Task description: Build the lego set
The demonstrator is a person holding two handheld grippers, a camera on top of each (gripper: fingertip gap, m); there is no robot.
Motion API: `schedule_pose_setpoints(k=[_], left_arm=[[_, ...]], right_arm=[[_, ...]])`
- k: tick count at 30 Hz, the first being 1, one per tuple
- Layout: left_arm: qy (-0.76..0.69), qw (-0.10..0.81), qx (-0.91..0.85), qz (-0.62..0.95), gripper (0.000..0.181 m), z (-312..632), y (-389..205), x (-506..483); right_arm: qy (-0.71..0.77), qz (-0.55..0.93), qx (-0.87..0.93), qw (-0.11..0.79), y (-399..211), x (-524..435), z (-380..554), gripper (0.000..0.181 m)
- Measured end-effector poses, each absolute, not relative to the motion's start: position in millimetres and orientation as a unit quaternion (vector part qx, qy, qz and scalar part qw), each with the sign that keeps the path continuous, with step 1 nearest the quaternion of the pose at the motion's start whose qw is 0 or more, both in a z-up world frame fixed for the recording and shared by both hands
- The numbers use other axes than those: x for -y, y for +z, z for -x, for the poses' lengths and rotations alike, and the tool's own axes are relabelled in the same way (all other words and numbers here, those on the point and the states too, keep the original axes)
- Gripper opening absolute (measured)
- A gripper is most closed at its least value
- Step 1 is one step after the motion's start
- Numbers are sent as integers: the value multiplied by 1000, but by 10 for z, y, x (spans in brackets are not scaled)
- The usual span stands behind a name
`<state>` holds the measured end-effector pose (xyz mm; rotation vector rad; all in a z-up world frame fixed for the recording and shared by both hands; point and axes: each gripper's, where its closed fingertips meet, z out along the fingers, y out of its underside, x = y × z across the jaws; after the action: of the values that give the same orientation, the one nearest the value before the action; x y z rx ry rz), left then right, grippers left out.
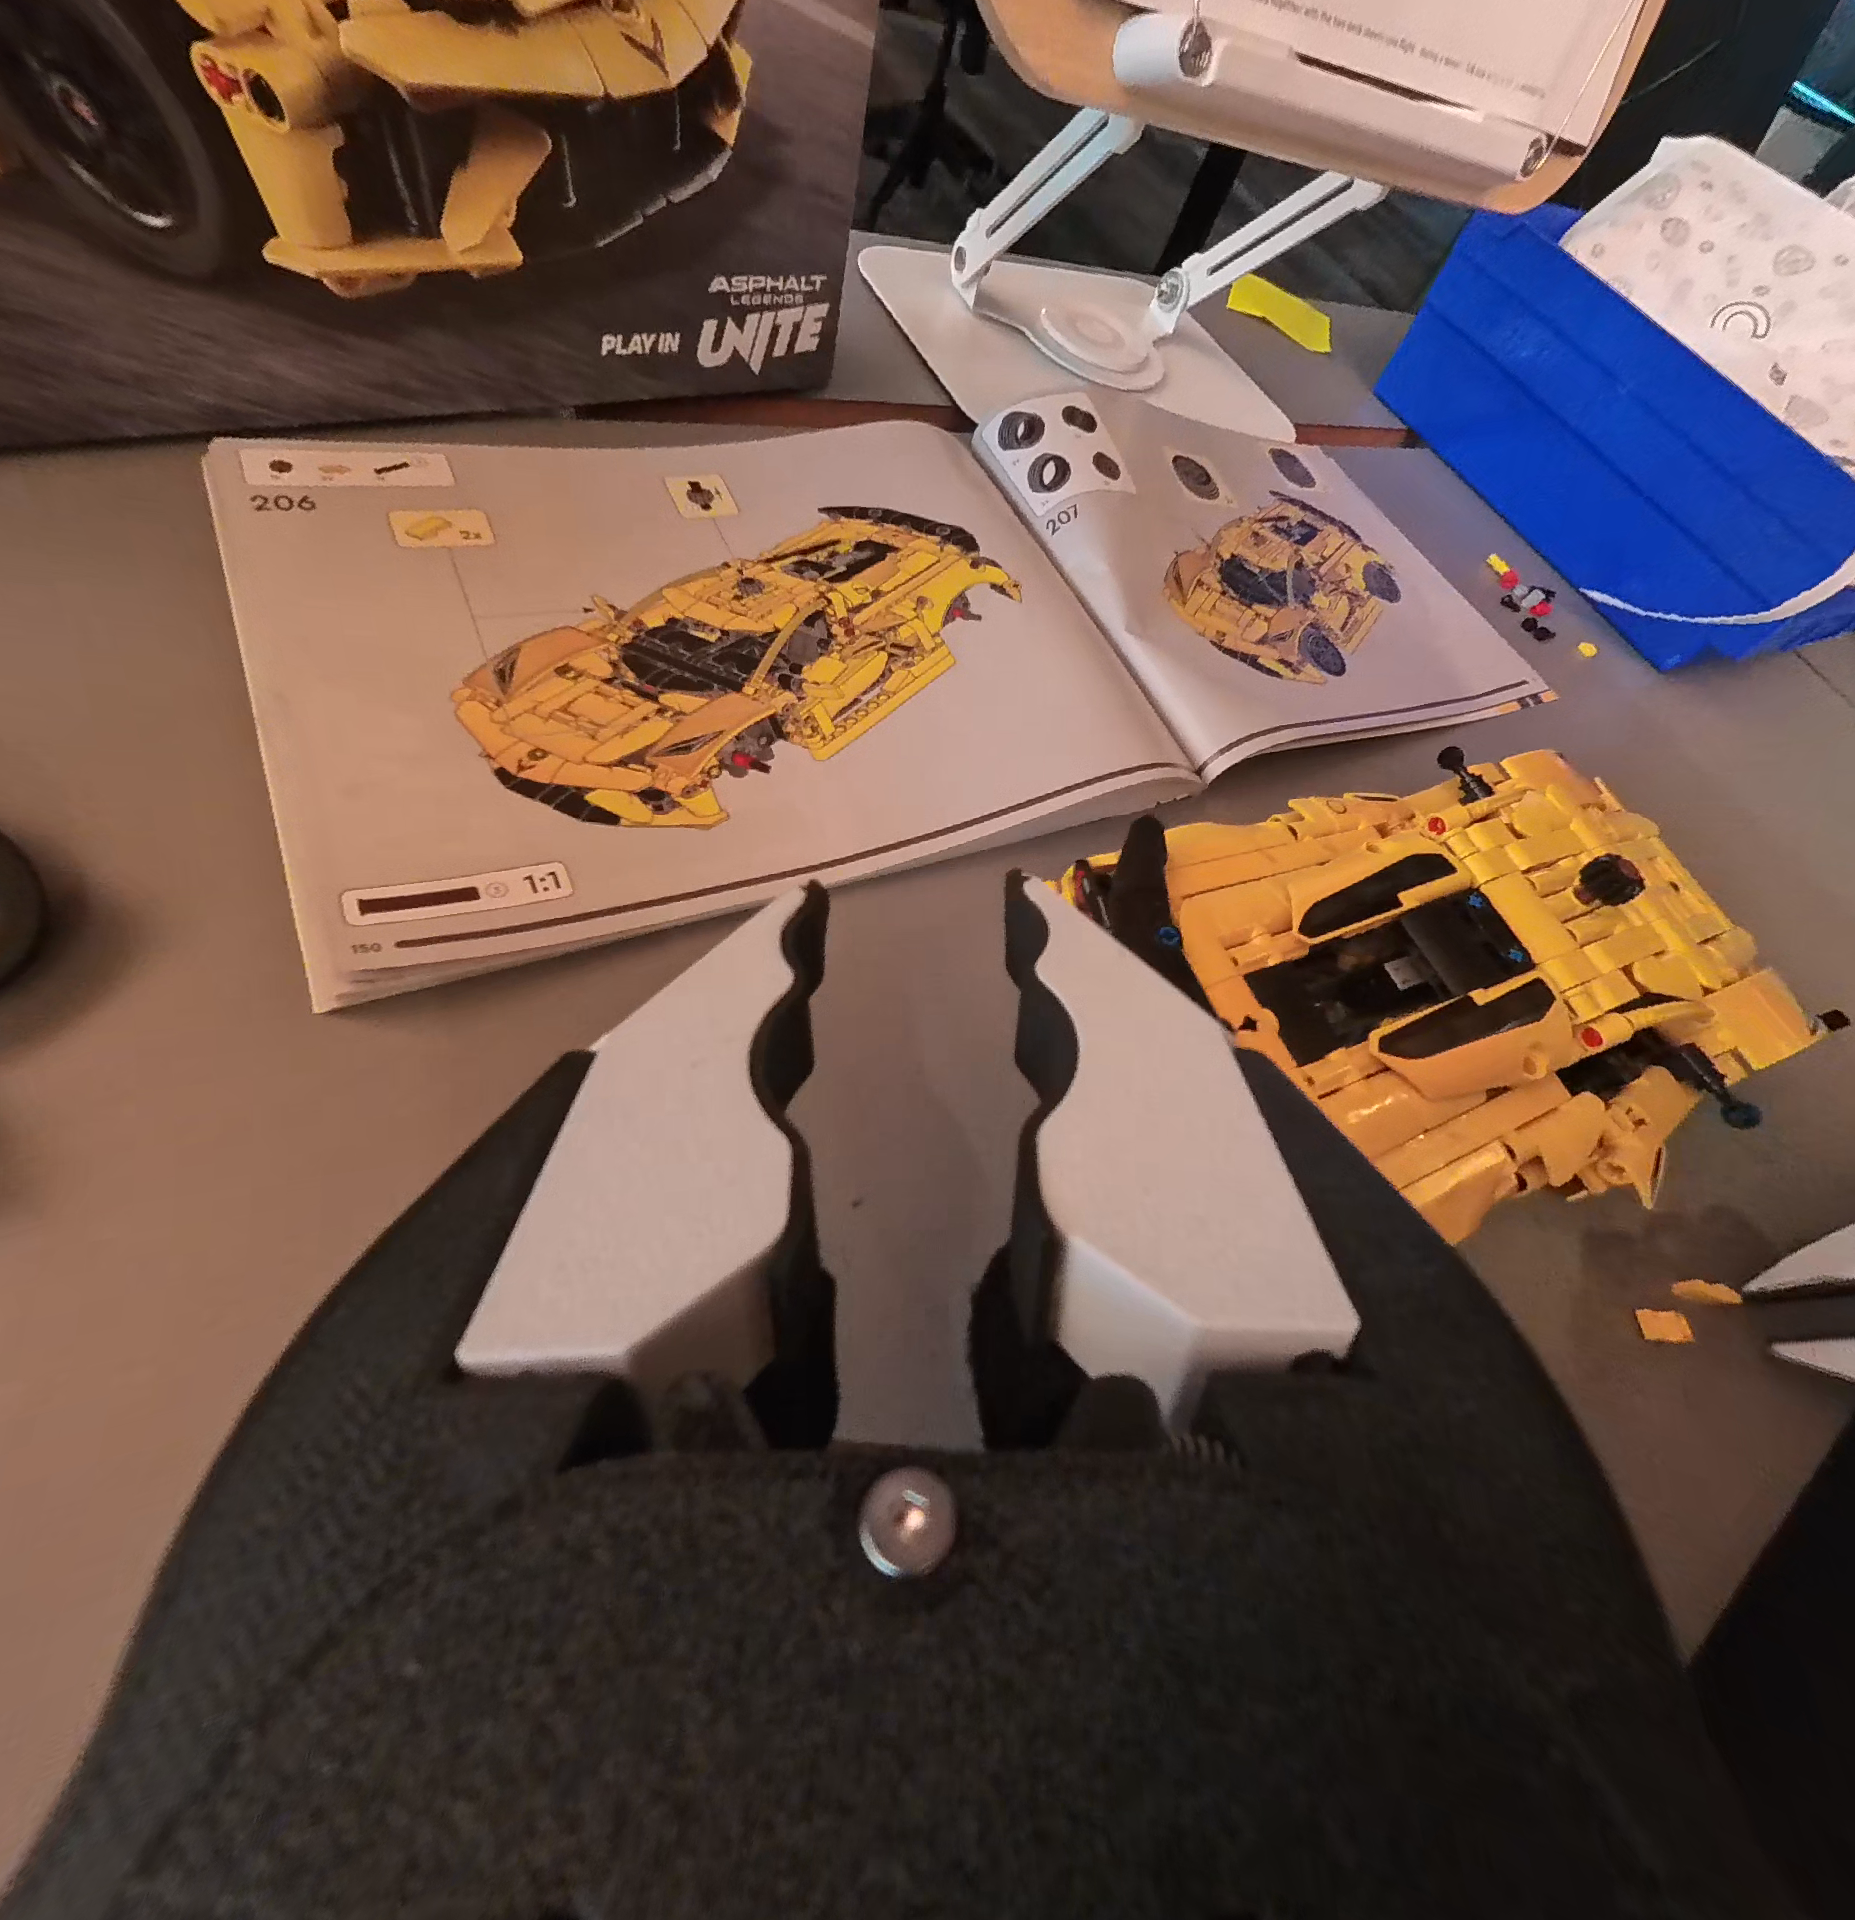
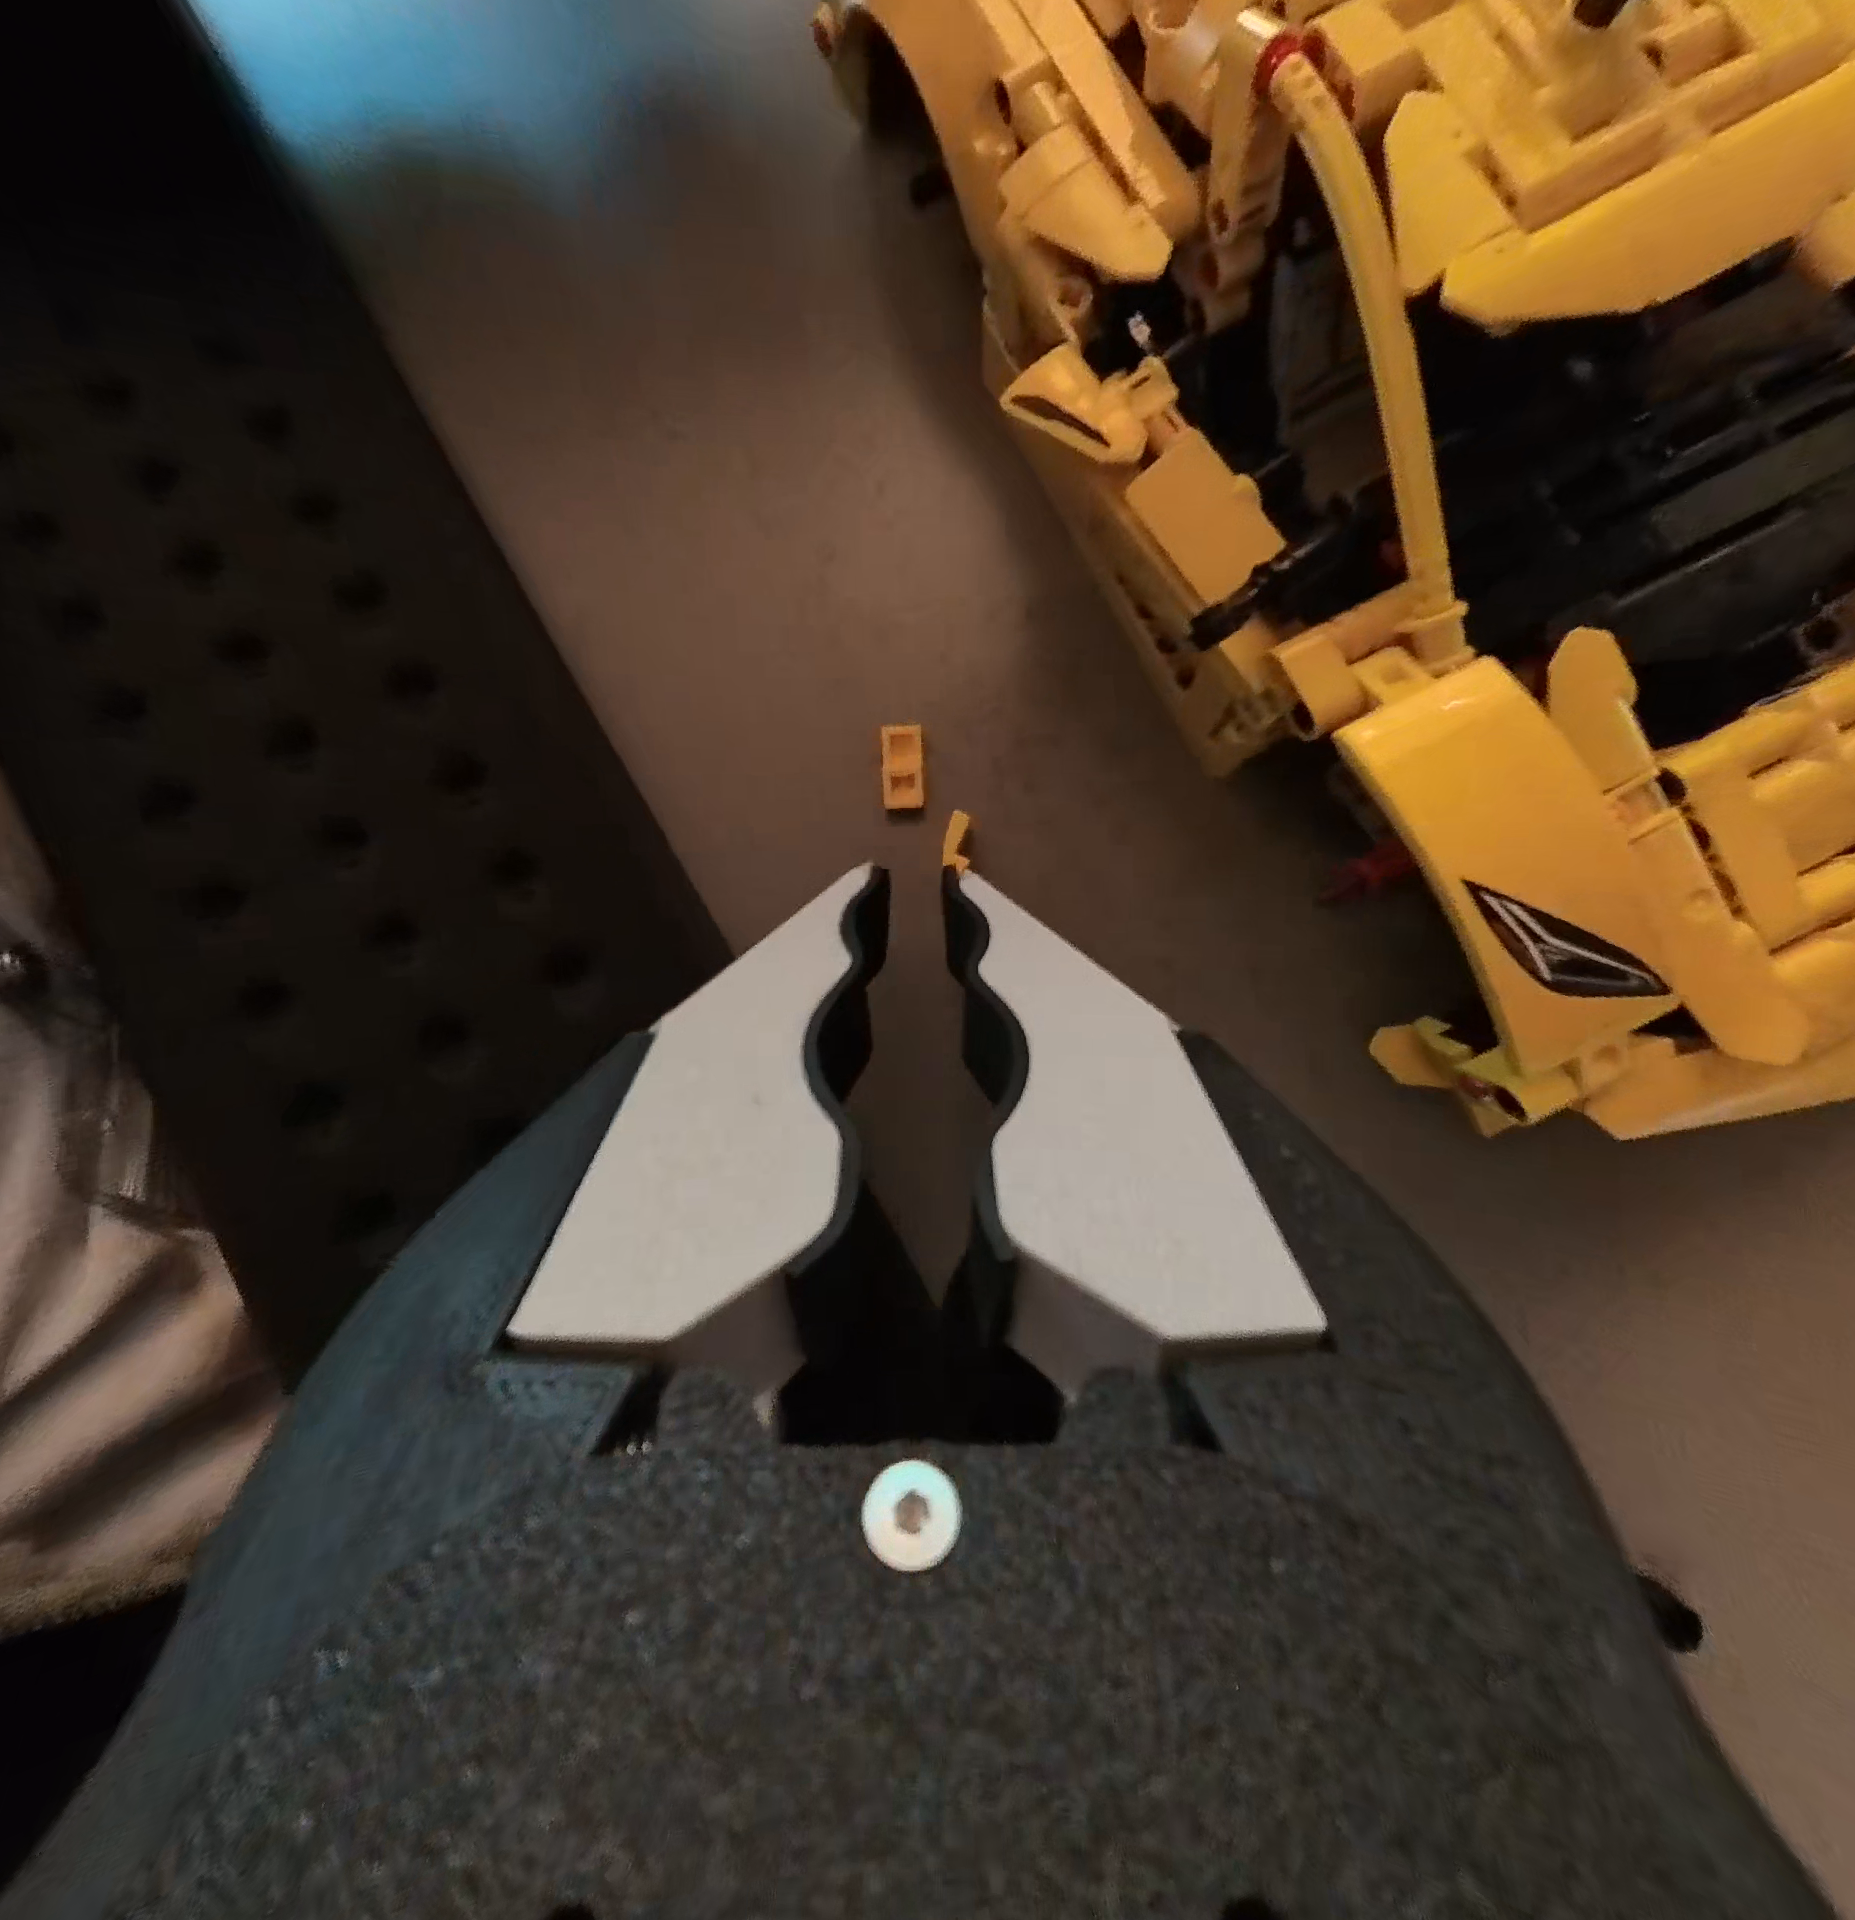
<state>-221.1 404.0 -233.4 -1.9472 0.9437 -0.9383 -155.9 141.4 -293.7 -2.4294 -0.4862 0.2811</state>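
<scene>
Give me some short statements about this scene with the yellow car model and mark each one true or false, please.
1. The left hand-held gripper is open and holds nothing. True.
2. The yellow car model stands on four wheels. False: no wheels are mounted; bare axle pins stick out at its sides.
3. The instruction booklet lies open on the table. True.
4. The right hand-held gripper grips the small yellow plate. False: the plate lies free on the table just beyond its tips, and the jaws have a narrow gap.
5. The blue bin sits left of the booklet. False: it is on the right.
</scene>
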Motion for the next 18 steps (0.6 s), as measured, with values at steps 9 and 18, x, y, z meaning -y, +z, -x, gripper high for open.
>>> schedule_pose_setpoints(k=[9,18], left_arm=[[-371,381,-375,759,34,2191,-2322,-4009],[-376,376,-374,760,34,2185,-2326,-3996]], right_arm=[[77,925,181,325,-2949,-1480,1504,12],[78,928,177,320,-2958,-1472,1495,12]])
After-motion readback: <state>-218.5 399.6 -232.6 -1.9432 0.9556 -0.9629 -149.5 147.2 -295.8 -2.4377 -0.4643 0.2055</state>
